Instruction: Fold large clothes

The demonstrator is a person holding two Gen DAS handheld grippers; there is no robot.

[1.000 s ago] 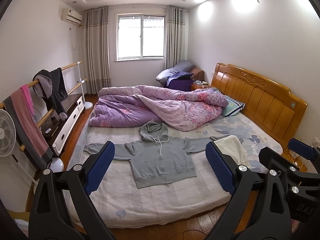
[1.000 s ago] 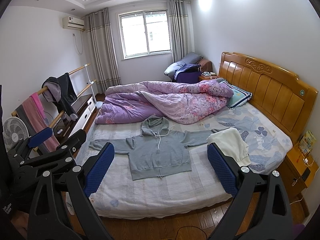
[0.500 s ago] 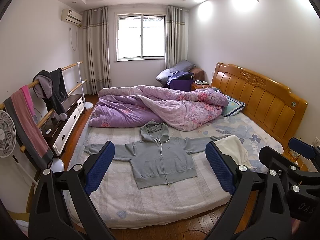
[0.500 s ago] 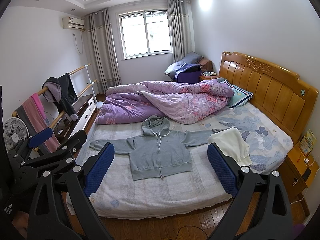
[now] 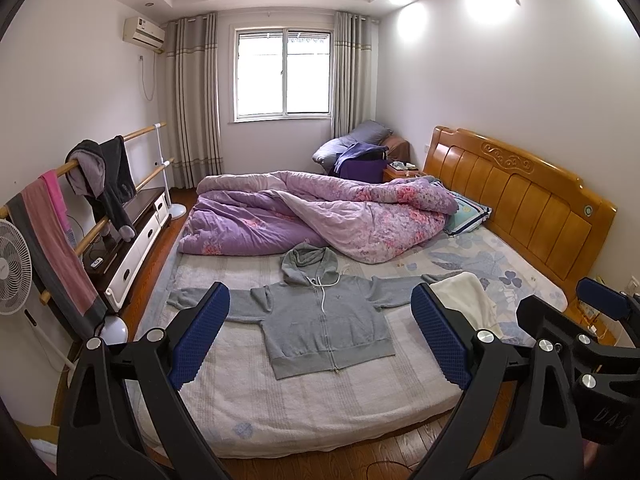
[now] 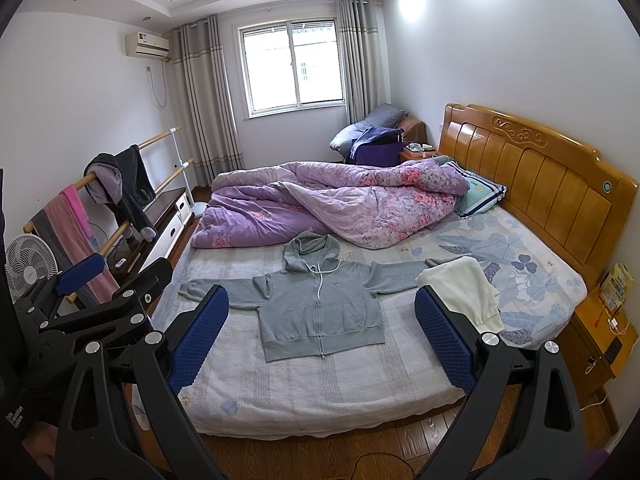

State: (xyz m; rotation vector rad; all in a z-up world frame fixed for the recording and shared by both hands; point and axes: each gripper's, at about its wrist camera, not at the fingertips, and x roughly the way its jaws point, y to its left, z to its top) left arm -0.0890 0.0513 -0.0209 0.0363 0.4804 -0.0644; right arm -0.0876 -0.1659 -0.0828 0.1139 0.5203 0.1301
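Left tongs (image 5: 320,336), right tongs (image 6: 322,334): both spread wide, empty, above the bed's (image 6: 320,392) near edge. Grey hoodie (image 6: 320,308): flat mid-bed, zipped, hood toward purple quilt (image 6: 332,204), sleeves spanning crosswise; cream garment (image 6: 464,292) over one cuff.

A home bedroom: wooden-headboard bed (image 5: 520,192), rumpled purple duvet (image 5: 320,212), curtained window (image 5: 282,72), wall air conditioner (image 5: 144,35).

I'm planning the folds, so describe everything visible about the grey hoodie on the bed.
The grey hoodie lies flat, front up, on the bed, unfolded. It looks like soft fleece, with a closed front zip, ribbed hem, white drawstrings and a crumpled hood that reaches the purple quilt. Both sleeves spread sideways; the end of one is hidden under a cream garment. Neither gripper touches it.
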